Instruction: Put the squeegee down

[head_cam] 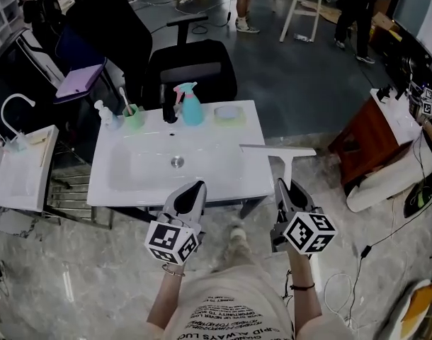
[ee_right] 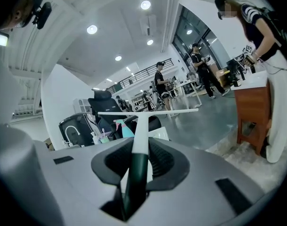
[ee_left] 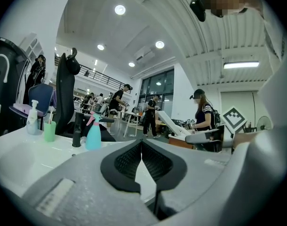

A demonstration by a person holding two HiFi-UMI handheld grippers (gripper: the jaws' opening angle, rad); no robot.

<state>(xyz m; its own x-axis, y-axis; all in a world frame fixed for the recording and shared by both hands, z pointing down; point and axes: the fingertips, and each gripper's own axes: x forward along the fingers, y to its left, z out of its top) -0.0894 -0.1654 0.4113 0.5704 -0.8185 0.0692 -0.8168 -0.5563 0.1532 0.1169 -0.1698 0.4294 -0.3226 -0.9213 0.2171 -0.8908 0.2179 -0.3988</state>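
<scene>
A white T-shaped squeegee (head_cam: 280,151) with a dark green grip is held level by my right gripper (head_cam: 285,185), whose jaws are shut on its handle (ee_right: 135,166). Its long blade (ee_right: 148,111) stretches crosswise ahead of the jaws, just past the right front corner of the white washbasin counter (head_cam: 223,179). Over the counter's front edge my left gripper (head_cam: 195,189) hangs with its pads (ee_left: 134,158) touching at the tips and nothing between them.
At the back of the counter stand a teal spray bottle (head_cam: 191,105), a dark bottle (head_cam: 170,112), a green cup with toothbrush (head_cam: 133,115), a soap pump (head_cam: 105,112) and a sponge dish (head_cam: 229,115). A black chair (head_cam: 191,66) is behind. A wooden cabinet (head_cam: 372,137) stands right.
</scene>
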